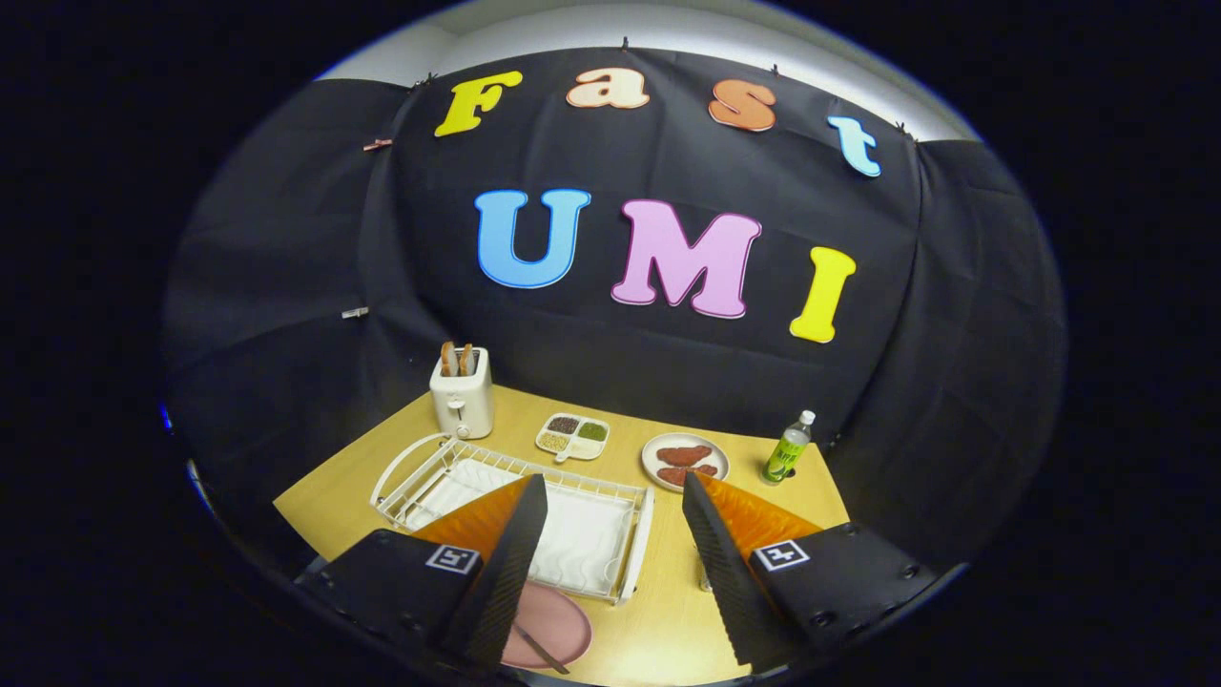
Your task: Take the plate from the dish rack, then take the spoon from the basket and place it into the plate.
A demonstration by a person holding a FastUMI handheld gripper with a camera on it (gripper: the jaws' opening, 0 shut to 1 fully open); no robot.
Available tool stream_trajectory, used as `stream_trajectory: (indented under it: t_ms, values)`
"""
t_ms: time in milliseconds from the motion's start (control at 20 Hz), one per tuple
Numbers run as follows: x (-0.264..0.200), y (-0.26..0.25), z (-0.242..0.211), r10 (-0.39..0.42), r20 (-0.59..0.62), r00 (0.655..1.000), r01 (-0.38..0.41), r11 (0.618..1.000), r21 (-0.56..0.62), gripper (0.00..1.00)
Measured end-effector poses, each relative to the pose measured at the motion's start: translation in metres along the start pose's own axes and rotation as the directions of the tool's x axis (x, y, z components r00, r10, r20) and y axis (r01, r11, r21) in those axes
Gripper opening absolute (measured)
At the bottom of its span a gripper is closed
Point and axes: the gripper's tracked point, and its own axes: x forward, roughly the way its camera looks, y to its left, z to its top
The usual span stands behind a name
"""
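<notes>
My gripper [615, 496] hangs above the wooden table with its two black fingers spread wide and nothing between them. A pink plate [555, 622] lies on the table just in front of the white dish rack [631, 544], partly hidden behind my left finger [510, 563]. A spoon [539, 649] rests across the plate's near edge. The rack stands beyond the fingers, with its tray bare where I can see it. My right finger [715, 563] covers a small metal object at the rack's right side.
At the table's back stand a white toaster [462, 393] with toast, a divided dish [572, 436] of condiments, a plate of meat slices [684, 460] and a green bottle [788, 448]. Black cloth walls close in the table.
</notes>
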Motion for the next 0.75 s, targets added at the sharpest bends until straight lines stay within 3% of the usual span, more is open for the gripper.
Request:
stream_trajectory:
  t_ms: [150,750]
  values:
    - [-0.005,-0.009,0.009,-0.034,0.035,0.999,0.034,0.999,0.001,0.98]
    - [-0.026,-0.036,0.01,-0.132,0.064,0.989,0.127,0.989,0.072,0.98]
